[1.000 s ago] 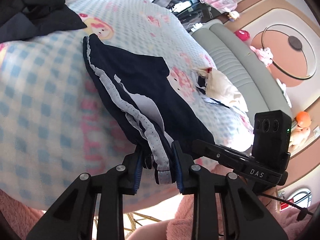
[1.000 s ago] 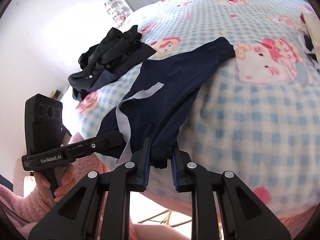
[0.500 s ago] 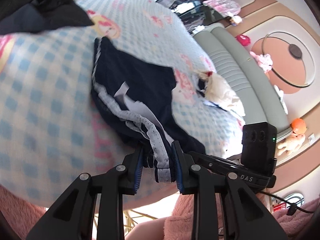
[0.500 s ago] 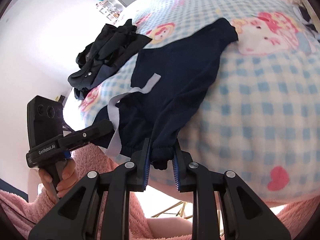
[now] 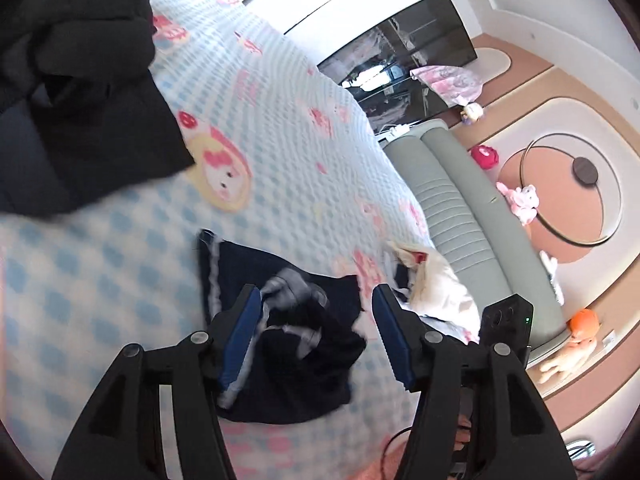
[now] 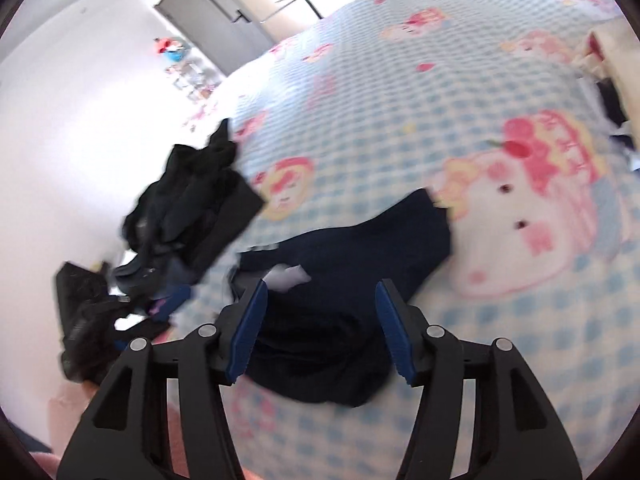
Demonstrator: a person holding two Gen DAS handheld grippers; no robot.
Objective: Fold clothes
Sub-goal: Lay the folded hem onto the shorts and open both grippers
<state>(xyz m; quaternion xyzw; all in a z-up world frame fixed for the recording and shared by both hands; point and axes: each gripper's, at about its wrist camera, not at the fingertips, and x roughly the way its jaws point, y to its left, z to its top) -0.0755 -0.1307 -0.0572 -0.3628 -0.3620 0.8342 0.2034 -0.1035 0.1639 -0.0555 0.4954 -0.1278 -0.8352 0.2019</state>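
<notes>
A blue-checked bedspread [image 5: 280, 128] with pink cartoon figures carries a heap of black clothes [image 5: 76, 92] at its far left and, near its front edge, a bunched navy garment [image 6: 352, 280] with pale trim, over which the left gripper [image 5: 316, 336] and right gripper [image 6: 320, 328] hang spread wide, gripping nothing.
</notes>
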